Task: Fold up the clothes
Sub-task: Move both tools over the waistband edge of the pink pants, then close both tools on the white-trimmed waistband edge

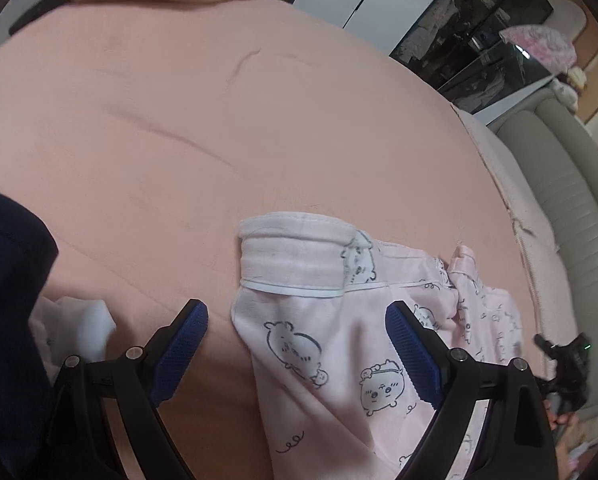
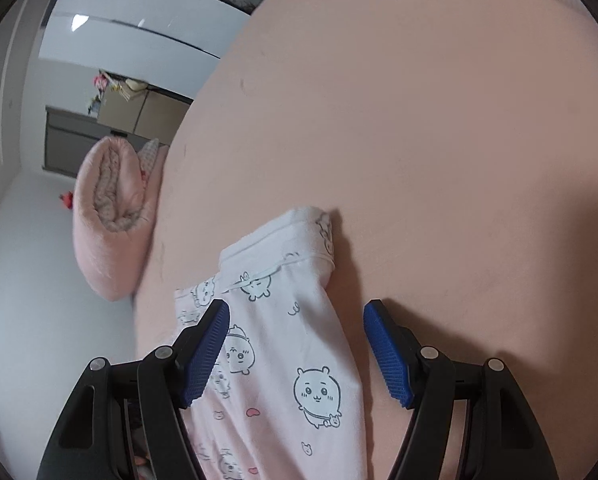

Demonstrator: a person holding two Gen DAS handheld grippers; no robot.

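Two grippers, left gripper (image 1: 297,326) and right gripper (image 2: 297,322), hang with jaws spread, gripping nothing. Pink printed garment (image 2: 291,336) lies near, on the pink bed (image 2: 419,120). Looks light, limp, prone to bunching; the banded cuff (image 1: 295,256) seems the firmest hold.

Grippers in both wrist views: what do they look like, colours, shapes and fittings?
Both match. The left gripper and right gripper each have two black plastic arms with triangular cut-outs, jointed by round silver bolts. Each finger ends in a blue ribbed pad. No cables or markings are visible.
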